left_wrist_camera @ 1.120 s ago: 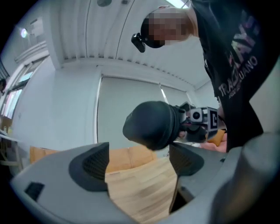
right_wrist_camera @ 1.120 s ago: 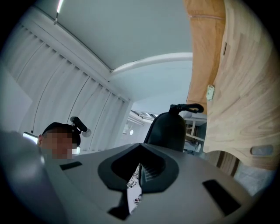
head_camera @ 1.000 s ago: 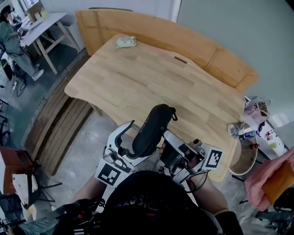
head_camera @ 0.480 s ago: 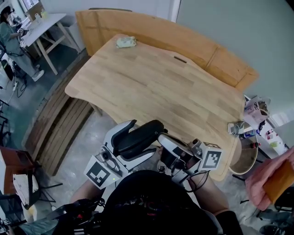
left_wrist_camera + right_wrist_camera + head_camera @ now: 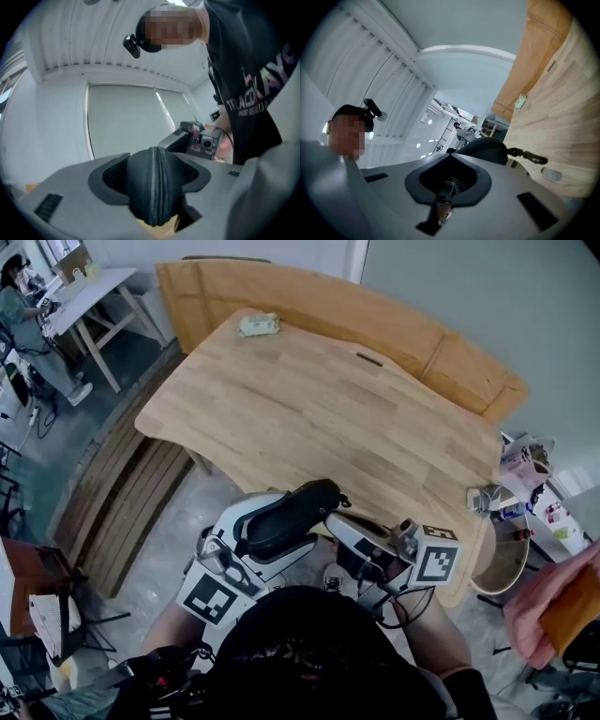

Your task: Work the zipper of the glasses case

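Case [image 5: 286, 515] tipped rightward, left claw [image 5: 153, 194] just clamped it, right claw [image 5: 446, 186] maybe pinching pull [image 5: 443, 198]

Illumination bright, diffuse, even; shadows soft. Both gripper views bend strongly with dark corners. Surfaces at the fingers [image 5: 70, 206] blur; ceiling lamps [image 5: 430, 121] beyond the fingers glare mildly.

Looks like a shared lab or workshop kind of space, definitely not a home. There's a big pale wooden counter [image 5: 309, 399] on a bare concrete floor [image 5: 173, 559], with wooden slats [image 5: 117, 493] lying on the floor beside it. A person [image 5: 21, 306] sits at a smaller white counter [image 5: 94, 287] off in the corner, cables [image 5: 37, 413] trailing nearby. Plain walls [image 5: 469, 296], a roller blind [image 5: 126, 122], and bottles and clutter [image 5: 525, 474] piled near a round bin [image 5: 502, 568].
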`<state>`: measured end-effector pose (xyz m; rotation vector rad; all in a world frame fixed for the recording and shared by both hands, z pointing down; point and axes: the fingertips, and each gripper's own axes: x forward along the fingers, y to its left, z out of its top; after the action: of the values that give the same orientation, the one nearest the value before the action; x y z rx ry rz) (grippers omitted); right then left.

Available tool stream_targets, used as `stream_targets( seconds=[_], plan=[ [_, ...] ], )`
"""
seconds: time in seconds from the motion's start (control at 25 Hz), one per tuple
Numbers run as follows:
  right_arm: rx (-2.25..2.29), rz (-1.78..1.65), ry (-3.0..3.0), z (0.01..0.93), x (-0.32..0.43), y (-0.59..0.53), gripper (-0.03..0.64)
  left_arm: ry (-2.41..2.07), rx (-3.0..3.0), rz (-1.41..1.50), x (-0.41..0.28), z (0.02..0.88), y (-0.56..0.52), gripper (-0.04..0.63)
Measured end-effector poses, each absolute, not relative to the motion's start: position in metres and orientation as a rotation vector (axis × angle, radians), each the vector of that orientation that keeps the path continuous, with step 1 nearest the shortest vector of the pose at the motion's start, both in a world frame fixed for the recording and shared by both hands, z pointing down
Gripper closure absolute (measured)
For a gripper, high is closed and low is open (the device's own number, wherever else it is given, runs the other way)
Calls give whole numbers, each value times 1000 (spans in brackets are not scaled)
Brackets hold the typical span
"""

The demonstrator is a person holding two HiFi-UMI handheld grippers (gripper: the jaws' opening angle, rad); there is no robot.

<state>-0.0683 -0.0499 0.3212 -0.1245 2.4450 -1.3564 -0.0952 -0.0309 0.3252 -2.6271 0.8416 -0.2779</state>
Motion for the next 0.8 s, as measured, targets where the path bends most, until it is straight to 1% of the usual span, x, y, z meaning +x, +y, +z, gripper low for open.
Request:
stream_targets(
  seconds=[0.08,0.2,0.48,0.64,0.72,0.8],
  plan=[
    [-168,-1289,2555,324,-68,-48,601,808,-2564,-371,-93,331,-32,313],
    [-205,-1216,2641,324,-69,-46,601,824,-2568,-357,-93,331,-30,314],
    [38,-1361,2240,292,-64,-50,601,976,-2669,-55,-100,319,-35,310],
    [177,-1457,2050,284,-67,-49,601,1052,-2727,219,-109,305,-42,286],
    [228,-1483,1984,280,-69,-48,602,1053,-2719,258,-110,302,-43,278],
    [251,-1507,1955,280,-72,-48,601,1029,-2702,212,-106,304,-42,278]
  ],
)
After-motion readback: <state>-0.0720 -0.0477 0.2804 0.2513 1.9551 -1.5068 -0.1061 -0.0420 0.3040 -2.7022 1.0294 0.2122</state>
